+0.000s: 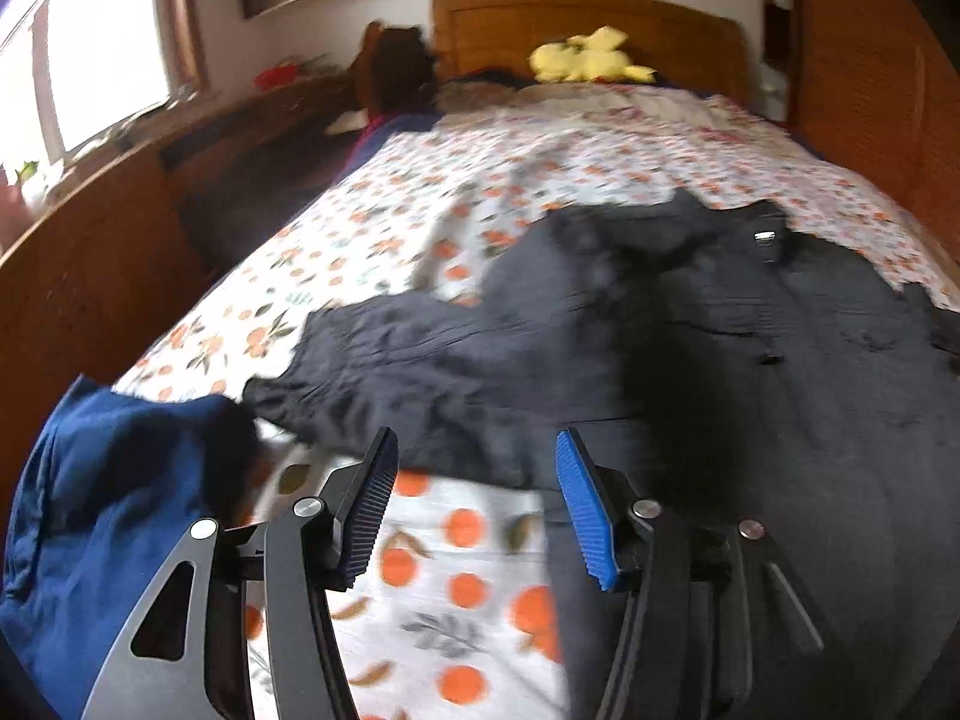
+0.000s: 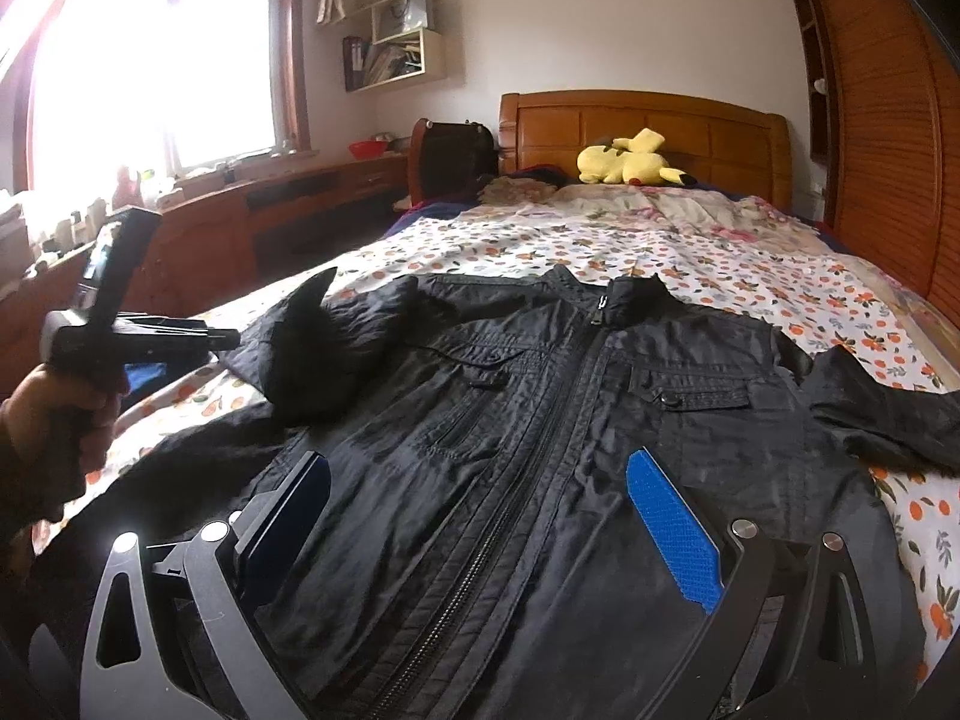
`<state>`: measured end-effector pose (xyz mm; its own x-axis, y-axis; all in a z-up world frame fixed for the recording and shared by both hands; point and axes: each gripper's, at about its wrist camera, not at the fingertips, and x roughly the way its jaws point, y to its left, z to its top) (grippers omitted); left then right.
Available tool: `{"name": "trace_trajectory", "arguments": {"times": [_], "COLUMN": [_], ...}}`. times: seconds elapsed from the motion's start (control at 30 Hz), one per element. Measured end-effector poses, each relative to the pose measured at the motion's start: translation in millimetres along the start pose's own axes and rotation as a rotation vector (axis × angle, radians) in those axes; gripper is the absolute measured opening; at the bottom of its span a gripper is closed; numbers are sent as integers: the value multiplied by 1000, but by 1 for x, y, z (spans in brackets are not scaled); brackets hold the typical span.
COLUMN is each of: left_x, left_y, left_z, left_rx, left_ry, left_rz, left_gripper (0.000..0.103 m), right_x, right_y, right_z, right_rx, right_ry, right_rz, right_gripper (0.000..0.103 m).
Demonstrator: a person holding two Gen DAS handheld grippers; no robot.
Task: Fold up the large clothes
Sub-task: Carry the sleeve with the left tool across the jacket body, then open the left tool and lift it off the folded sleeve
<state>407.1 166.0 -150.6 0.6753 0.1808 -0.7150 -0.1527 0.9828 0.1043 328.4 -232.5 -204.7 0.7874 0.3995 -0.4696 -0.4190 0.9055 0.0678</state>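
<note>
right wrist: black jacket (image 2: pixel 540 420) on floral bedspread (image 2: pixel 750 258).

A big bed (image 2: pixel 690 252) with a wooden headboard (image 2: pixel 648 132) has a white cover with little oranges on it. A black jacket (image 2: pixel 540 408) lies flat on the cover, front side up and zipped. A blue cloth (image 1: pixel 114 516) lies at the bed's left edge, just beside the jacket's sleeve. A yellow soft toy (image 2: pixel 627 161) rests up by the headboard.

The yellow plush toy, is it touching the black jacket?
Apart. The right wrist view shows the plush toy by the headboard, with bare flowered bedspread between it and the jacket.
</note>
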Motion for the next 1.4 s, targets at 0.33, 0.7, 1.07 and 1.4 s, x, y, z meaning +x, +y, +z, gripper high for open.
{"name": "trace_trajectory", "arguments": {"times": [0.33,0.7,1.07,1.4], "left_x": [71,97,33,-59], "left_y": [46,47,7,-55], "left_z": [1,15,47,58], "left_rx": [-119,-138,-59,43], "left_ry": [125,155,19,-128], "left_rz": [13,25,44,-35], "left_gripper": [57,37,9,8], "right_x": [12,15,-9,-45], "right_y": [1,2,-3,-18], "right_z": [-5,-5,0,10], "right_rx": [-4,-3,-8,9], "right_ry": [28,33,6,-42], "right_rz": [-7,-7,-47,-104], "right_gripper": [96,96,96,96]}}
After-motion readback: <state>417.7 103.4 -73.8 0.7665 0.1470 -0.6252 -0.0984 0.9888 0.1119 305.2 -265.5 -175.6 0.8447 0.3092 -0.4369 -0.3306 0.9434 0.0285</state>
